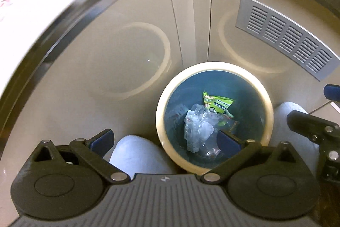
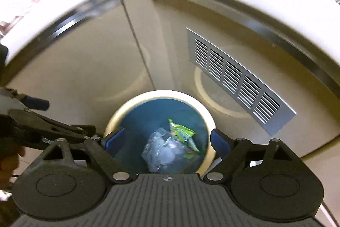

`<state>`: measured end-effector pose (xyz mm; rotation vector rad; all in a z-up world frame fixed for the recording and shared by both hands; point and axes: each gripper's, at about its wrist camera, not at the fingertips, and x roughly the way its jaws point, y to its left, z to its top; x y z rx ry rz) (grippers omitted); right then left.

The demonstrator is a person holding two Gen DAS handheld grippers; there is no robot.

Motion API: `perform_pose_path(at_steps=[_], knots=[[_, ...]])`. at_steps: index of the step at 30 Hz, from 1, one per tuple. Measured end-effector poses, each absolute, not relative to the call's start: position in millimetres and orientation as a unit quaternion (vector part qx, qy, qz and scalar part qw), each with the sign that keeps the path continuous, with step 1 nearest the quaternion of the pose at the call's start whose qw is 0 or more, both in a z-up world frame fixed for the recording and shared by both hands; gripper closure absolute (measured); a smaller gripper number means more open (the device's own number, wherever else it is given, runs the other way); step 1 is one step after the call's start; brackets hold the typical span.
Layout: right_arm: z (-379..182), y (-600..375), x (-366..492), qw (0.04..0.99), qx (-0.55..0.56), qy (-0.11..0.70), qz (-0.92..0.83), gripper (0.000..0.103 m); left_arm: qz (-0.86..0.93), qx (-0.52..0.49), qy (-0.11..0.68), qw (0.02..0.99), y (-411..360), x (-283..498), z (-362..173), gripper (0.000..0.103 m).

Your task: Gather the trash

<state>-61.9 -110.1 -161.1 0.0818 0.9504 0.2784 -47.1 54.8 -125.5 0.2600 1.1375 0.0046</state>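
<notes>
Both tools hang over the waste bin (image 1: 214, 116), fingers spread wide and holding nothing: left gripper (image 1: 165, 142), right gripper (image 2: 167, 142). Crumpled clear plastic (image 1: 197, 131) and a green snack wrapper (image 1: 217, 104) lie inside, wrapper at one o'clock. Dipping lower risks knocking the rim and tipping it. Only the left view shows pale knees (image 1: 138, 154); the vent grille (image 2: 235, 80) sits fuller in the right.

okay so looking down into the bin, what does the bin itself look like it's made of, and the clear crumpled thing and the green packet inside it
Bin: probably plastic; smooth cream rim with a soft sheen, matte blue inside.
Clear crumpled thing: looks like thin plastic film or a bag; see-through, creased, with white glints.
Green packet: seemingly printed plastic or foil wrapper; glossy, wrinkled, with lettering. Which of the two cannot be told.
</notes>
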Motion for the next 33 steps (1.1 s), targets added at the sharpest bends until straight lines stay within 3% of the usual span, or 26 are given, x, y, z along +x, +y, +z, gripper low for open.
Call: perform_pose_path(at_steps=[11,33], knots=[[-125.8,-111.2,-109.0,0.902,0.01,0.407,0.141,0.01,0.014,0.118,0.496,0.86,65.3,-94.9,-91.1,0.0],[-117.6,-108.6,-118.3,0.906,-0.003,0.398,0.145,0.008,0.004,0.138,0.487,0.863,53.9,-100.8,-102.1,0.0]])
